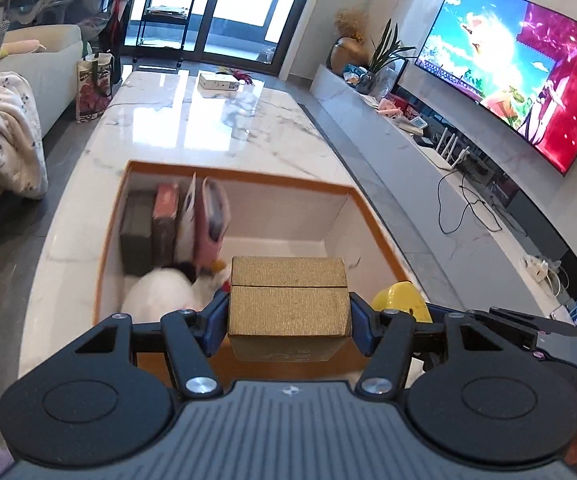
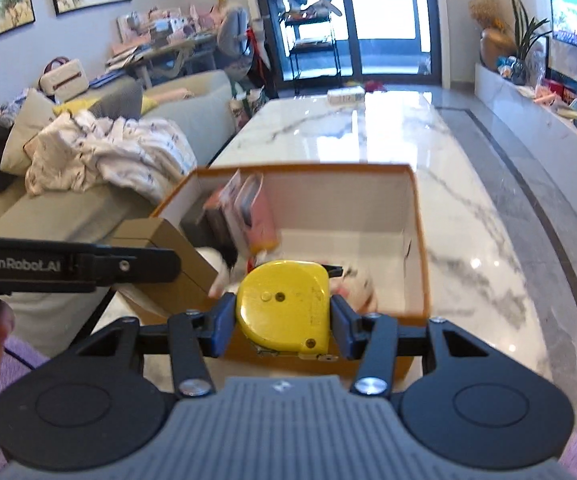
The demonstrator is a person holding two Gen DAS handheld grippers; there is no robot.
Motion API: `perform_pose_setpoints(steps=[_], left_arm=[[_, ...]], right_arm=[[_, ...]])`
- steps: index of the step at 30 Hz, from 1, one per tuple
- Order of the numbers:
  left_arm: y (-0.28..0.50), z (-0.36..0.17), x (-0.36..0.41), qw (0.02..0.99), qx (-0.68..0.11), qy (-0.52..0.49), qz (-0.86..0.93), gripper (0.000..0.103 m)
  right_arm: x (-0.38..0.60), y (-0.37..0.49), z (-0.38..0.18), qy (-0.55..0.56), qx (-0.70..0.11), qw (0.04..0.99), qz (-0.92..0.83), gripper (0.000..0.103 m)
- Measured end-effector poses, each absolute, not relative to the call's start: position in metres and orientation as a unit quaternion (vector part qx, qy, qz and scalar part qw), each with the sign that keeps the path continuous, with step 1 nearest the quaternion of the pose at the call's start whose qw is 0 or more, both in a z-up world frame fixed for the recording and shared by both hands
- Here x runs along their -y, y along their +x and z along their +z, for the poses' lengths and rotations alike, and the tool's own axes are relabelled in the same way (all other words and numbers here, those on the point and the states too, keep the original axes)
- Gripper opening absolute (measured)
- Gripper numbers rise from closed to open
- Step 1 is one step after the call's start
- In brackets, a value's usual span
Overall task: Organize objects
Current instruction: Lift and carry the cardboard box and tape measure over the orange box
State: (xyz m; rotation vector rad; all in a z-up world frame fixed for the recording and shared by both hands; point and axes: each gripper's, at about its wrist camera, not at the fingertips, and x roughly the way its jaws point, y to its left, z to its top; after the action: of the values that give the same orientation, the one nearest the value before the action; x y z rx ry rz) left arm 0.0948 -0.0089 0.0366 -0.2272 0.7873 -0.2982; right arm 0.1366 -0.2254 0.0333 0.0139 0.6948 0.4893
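While the left gripper (image 1: 288, 314) clamps a brown cardboard box (image 1: 288, 300) above the orange bin (image 1: 240, 178), the right gripper (image 2: 284, 326) pinches a yellow tape measure (image 2: 284, 306) over that bin's near edge.

Books (image 1: 156, 228) upright in box (image 1: 248, 178), left

Both hand-held grippers (image 1: 288, 312) (image 2: 284, 320) clamped, angled downward.
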Motion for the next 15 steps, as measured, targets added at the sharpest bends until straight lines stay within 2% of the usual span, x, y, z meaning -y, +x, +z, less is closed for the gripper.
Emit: perform_pose_setpoints(steps=[8,15], left_arm=[[0.162,0.028,0.027,0.896,-0.405,-0.114,-0.142,0.070],[0.217,0.016,0.046,0.891,-0.423,-0.090,-0.138,0.070]], right_arm=[[0.218,0.192,0.039,-0.062,-0.316,0.923,0.209,0.052],[0.210,0.248,0.024,-0.091,-0.345,0.901,0.248,0.052]])
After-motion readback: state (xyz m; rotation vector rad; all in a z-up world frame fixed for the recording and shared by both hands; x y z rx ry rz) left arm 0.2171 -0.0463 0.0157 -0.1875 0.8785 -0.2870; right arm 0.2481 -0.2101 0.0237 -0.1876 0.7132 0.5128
